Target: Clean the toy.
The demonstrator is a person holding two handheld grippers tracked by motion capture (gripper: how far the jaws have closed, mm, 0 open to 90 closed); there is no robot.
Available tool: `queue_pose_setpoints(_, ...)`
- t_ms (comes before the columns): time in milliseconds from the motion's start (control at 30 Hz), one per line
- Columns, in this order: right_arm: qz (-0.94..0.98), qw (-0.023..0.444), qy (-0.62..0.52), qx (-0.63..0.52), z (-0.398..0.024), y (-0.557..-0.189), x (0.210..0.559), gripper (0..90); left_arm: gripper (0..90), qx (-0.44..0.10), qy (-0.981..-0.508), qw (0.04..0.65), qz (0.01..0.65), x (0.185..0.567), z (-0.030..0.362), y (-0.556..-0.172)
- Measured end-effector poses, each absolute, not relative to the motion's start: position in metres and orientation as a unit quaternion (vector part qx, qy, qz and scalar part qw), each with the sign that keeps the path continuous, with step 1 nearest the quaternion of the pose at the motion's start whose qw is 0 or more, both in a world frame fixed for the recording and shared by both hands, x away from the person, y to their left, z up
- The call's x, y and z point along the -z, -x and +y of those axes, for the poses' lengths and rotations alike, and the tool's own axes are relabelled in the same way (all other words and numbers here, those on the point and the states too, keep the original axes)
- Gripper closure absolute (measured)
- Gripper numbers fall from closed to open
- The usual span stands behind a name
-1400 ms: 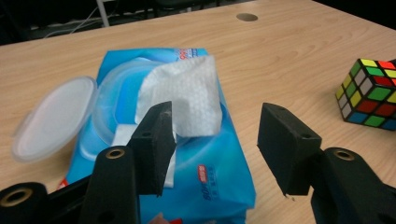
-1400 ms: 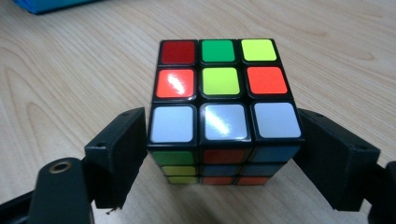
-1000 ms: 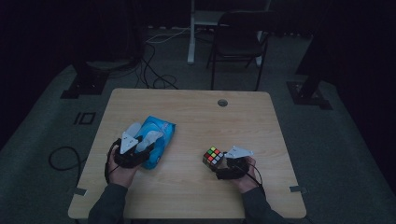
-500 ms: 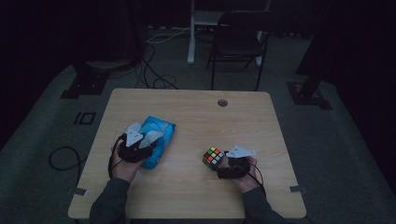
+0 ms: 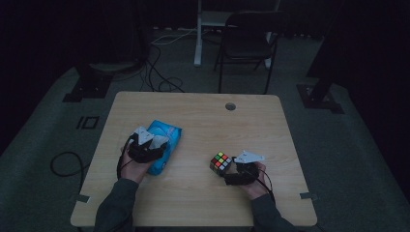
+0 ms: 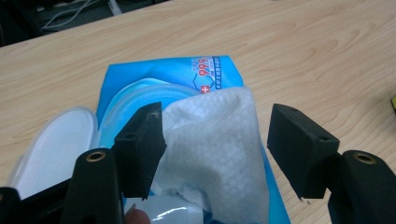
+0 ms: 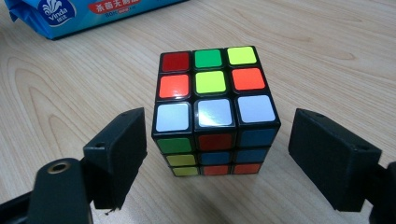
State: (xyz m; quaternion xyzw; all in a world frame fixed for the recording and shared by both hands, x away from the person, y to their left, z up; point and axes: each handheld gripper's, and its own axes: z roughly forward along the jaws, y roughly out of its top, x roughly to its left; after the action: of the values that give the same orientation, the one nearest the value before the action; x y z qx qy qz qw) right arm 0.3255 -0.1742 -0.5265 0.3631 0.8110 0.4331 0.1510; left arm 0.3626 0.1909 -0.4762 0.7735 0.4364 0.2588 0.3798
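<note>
The left claw [image 6: 215,154] sits over a flat blue plastic pack of wet wipes [image 6: 173,74] that lies on the light wooden surface [image 5: 203,121], on its left half. The pack's round white lid [image 6: 56,140] is flipped open to one side. A soft white wipe [image 6: 219,149] sticks up out of the hole in the pack and stands between the two black jaws. The left jaw is right against the edge of the wipe, and the right jaw has a gap beside it. These jaws have just been opening, and they are wide apart now, not squeezing the wipe.

The right claw [image 7: 243,158] is on the right half of the surface, well apart from the pack. A little puzzle cube with coloured squares [image 7: 215,107] sits on the wood between its jaws. There is a small gap on each side of the cube, so the jaws are apart and do not press on it.
</note>
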Motion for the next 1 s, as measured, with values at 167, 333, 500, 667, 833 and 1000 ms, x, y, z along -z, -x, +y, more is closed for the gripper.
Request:
queue_pose_setpoints(167, 0.810, 0.151, -0.363, -0.436, -0.175, -0.325, 0.526, 19.5, 37.4, -0.266, -0.776, 0.354, 0.450, 0.483, 0.190, -0.370)
queue_pose_setpoints(333, 0.809, 0.153, -0.362, -0.437, -0.176, -0.325, 0.526, 19.6, 47.5, -0.266, -0.764, 0.345, 0.476, 0.484, 0.198, -0.375)
queue_pose_setpoints(500, 0.809, 0.152, -0.362, -0.438, -0.176, -0.326, 0.526, 19.7, 60.4, -0.259, -0.766, 0.346, 0.475, 0.482, 0.198, -0.377)
queue_pose_setpoints(667, 0.808, 0.152, -0.362, -0.438, -0.176, -0.326, 0.526, 19.8, 66.5, -0.253, -0.756, 0.361, 0.484, 0.480, 0.199, -0.378)
queue_pose_setpoints(833, 0.808, 0.151, -0.362, -0.439, -0.176, -0.326, 0.526, 19.9, 79.2, -0.258, -0.750, 0.353, 0.496, 0.478, 0.206, -0.379)
queue_pose_setpoints(1000, 0.808, 0.151, -0.363, -0.439, -0.176, -0.326, 0.526, 19.9, 68.0, -0.243, -0.764, 0.344, 0.489, 0.482, 0.206, -0.381)
